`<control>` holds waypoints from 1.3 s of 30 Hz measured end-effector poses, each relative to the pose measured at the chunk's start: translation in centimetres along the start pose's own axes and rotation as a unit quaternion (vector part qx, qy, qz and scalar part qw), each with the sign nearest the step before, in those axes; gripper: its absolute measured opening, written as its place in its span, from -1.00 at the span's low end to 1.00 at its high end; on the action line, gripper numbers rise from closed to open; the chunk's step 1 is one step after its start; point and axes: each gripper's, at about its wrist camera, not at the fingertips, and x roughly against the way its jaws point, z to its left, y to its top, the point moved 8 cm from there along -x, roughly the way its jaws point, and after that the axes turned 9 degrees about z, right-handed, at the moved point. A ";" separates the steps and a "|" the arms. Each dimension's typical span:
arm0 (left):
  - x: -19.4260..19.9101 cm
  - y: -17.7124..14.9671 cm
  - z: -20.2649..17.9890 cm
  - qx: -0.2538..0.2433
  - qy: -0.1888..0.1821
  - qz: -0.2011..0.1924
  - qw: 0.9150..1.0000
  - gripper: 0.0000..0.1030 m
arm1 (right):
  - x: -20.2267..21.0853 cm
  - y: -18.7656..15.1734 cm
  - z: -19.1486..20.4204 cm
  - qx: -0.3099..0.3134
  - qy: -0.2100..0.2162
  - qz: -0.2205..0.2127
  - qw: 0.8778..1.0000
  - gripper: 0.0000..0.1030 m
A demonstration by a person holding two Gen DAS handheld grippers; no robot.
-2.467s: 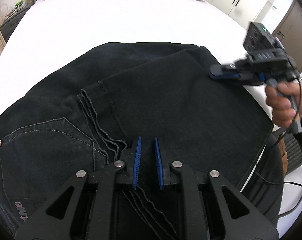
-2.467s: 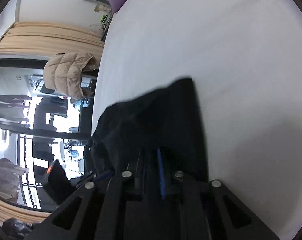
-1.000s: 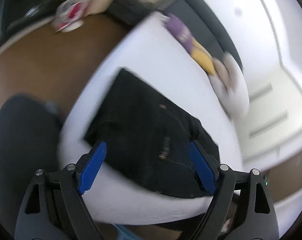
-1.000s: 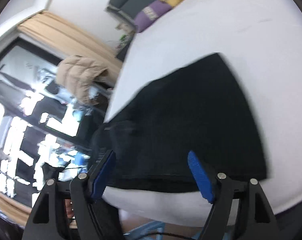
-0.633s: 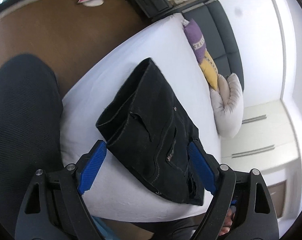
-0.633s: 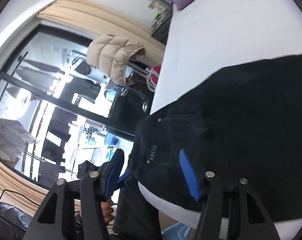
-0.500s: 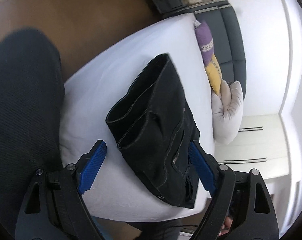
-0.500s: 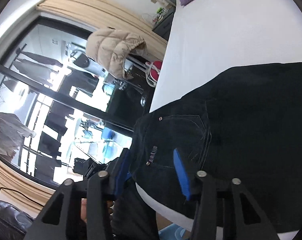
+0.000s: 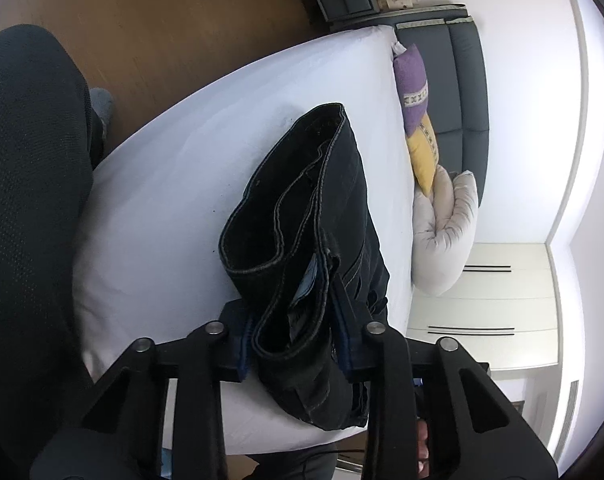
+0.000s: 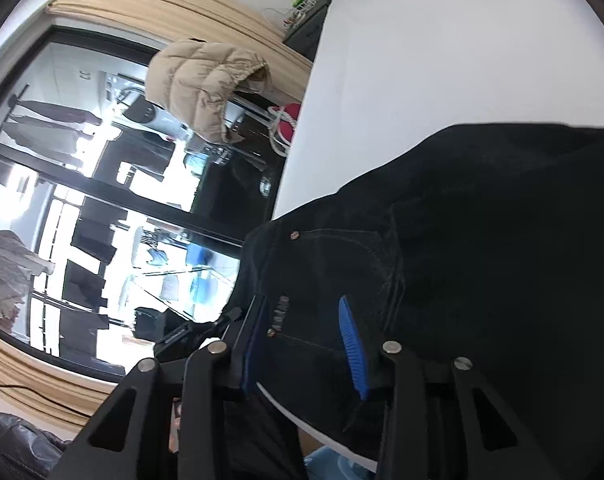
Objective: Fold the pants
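The black denim pants (image 9: 322, 216) lie folded into a thick stack on the white bed (image 9: 206, 152). My left gripper (image 9: 294, 344) is shut on the near end of the stack, at the waistband layers. In the right wrist view the pants (image 10: 482, 240) fill the lower right, back pocket and small label facing up. My right gripper (image 10: 306, 344) straddles the stack's edge by the label, its blue pads (image 10: 352, 344) pressing the cloth from both sides.
Purple and yellow cushions (image 9: 416, 92) and a grey pillow (image 9: 446, 236) lie at the bed's far end by a dark headboard. A person's dark-clad leg (image 9: 26, 200) is at left. A beige jacket (image 10: 206, 84) hangs by glass doors beyond the bed edge.
Both grippers were wide open above the folded pants; now they have come down to the stack's near edge and closed on it.
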 end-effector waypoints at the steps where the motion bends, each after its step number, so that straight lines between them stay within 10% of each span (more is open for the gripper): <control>1: 0.0 0.0 -0.2 -0.003 -0.002 -0.001 1.000 -0.57 | -0.2 0.1 -0.1 0.000 -0.011 0.008 1.000 -0.32; 9: 1.4 -0.3 -5.1 -0.112 0.038 -0.030 0.992 -0.69 | -4.3 0.6 -2.6 -0.017 -0.095 0.092 0.991 -0.37; 12: 1.5 -0.9 -7.8 -0.165 0.051 -0.039 0.984 -0.70 | -6.1 0.5 -4.9 -0.035 -0.146 0.122 0.981 -0.76; 22: -1.7 -3.2 -15.7 -0.273 0.075 -0.039 0.958 -0.72 | -6.7 -0.2 -6.5 -0.046 -0.159 0.093 0.982 -0.94; 24: -2.9 -3.6 -17.6 -0.291 0.079 -0.034 0.953 -0.72 | -6.1 0.1 -6.2 -0.046 -0.137 0.084 0.986 -0.72; 26: -4.2 -4.3 -19.8 -0.316 0.083 -0.028 0.945 -0.72 | -4.2 0.8 -5.4 -0.056 -0.088 0.057 0.993 -0.03; 28: -6.0 -5.6 -22.4 -0.350 0.087 -0.020 0.932 -0.72 | -1.4 1.8 -4.9 -0.057 -0.059 0.003 0.997 0.51; 39: -19.7 -18.1 -28.7 -0.532 0.137 0.083 0.831 -0.72 | 4.7 2.9 -1.3 -0.008 0.137 0.037 0.990 0.79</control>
